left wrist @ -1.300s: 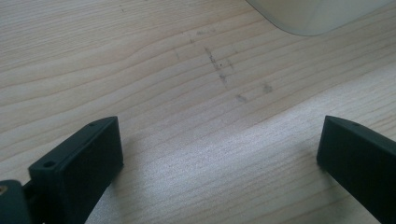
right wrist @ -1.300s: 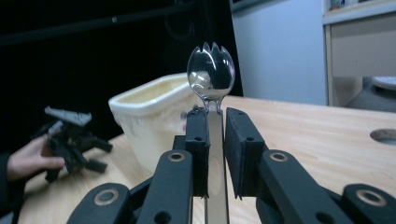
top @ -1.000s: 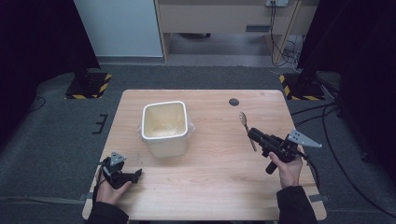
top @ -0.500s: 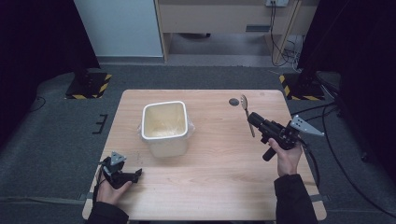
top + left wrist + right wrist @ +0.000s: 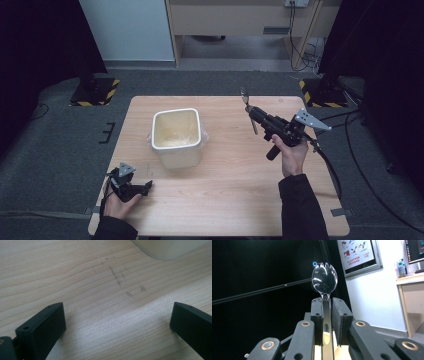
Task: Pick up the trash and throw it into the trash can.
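My right gripper (image 5: 251, 113) is raised above the table's right side, shut on a clear plastic spork (image 5: 248, 112). In the right gripper view the spork (image 5: 324, 280) stands upright between the jaws, its tined head above their tips. A white square container (image 5: 176, 131) stands open at the table's middle left, its inside pale and bare as far as I can see. My left gripper (image 5: 145, 187) rests low at the front left corner of the table. Its jaws are spread wide with nothing between them; the left gripper view shows bare wood and the container's lower edge (image 5: 170, 250).
The wooden table (image 5: 225, 205) has a dark round hole near its back edge. Dark grey floor surrounds it, with cables on the right. A white panel and a wooden desk stand behind the table. Yellow-black striped blocks sit on the floor at both back corners.
My right gripper has lifted and moved back and up with the spork, which now tilts upward. The left gripper has stayed in place.
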Demonstrator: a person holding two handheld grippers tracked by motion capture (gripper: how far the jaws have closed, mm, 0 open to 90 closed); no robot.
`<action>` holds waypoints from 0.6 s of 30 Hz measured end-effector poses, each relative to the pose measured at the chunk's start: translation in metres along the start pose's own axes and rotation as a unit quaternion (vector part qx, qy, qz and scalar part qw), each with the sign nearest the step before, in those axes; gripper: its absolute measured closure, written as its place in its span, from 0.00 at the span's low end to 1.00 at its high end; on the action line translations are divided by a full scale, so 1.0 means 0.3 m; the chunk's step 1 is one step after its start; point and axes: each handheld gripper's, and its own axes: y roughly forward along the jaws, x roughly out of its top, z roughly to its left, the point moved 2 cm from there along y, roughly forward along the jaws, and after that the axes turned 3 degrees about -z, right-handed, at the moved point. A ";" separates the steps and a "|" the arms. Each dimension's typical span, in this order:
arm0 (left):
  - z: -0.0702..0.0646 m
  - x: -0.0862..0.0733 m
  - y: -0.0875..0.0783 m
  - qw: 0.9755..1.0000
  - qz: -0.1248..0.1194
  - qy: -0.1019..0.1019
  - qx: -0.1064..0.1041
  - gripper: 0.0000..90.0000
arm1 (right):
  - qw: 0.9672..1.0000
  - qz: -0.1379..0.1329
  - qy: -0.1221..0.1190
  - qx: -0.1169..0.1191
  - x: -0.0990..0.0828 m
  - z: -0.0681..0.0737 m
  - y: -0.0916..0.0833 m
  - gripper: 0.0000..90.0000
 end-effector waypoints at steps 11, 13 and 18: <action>-0.001 0.002 0.002 1.000 0.001 0.001 0.000 0.00 | 1.000 0.006 0.005 0.011 -0.031 0.023 0.127 0.89; -0.001 0.002 0.002 1.000 0.001 0.001 0.000 0.00 | 1.000 0.010 0.002 0.011 -0.041 0.024 0.148 0.89; -0.002 0.003 0.003 1.000 0.000 0.001 0.000 0.00 | 1.000 0.014 0.006 0.015 -0.061 0.028 0.195 0.89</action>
